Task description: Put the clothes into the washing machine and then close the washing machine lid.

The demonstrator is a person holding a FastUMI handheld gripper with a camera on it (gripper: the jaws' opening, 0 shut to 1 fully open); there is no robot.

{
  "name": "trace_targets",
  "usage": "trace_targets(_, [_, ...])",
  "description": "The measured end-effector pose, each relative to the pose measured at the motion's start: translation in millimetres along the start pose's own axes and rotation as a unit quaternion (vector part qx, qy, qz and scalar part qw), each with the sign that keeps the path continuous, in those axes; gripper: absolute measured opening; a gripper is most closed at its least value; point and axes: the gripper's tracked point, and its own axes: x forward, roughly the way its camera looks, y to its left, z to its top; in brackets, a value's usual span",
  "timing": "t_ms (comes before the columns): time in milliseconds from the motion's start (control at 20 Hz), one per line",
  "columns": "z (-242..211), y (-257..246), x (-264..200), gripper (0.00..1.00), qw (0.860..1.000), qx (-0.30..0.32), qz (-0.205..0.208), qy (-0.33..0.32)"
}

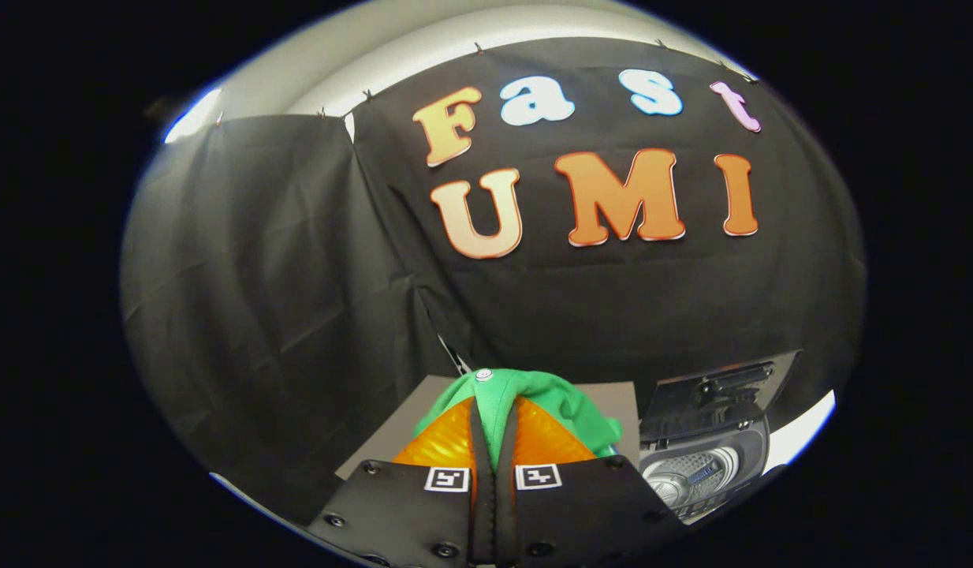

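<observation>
My gripper is shut on a green garment, which bunches up over the orange fingers and hangs lifted above the table. A white snap button shows on the cloth's top fold. To the right of the fingers and lower down stands a small grey washing machine. Its dark lid is raised upright at the back, and the shiny drum lies open to view.
A grey table top lies under and beyond the fingers. The black booth wall stands close behind the table and the machine. A white surface shows to the right of the machine.
</observation>
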Motion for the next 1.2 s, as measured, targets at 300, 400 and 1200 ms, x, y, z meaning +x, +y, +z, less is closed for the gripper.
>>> trace_targets(300, [44,-59,-42,0.08,0.998,0.003,-0.042,-0.052])
trace_targets(400, [52,-81,-54,0.08,0.996,0.005,-0.058,-0.062])
trace_targets(1200, [19,-287,-104,0.08,0.985,0.023,-0.167,-0.04])
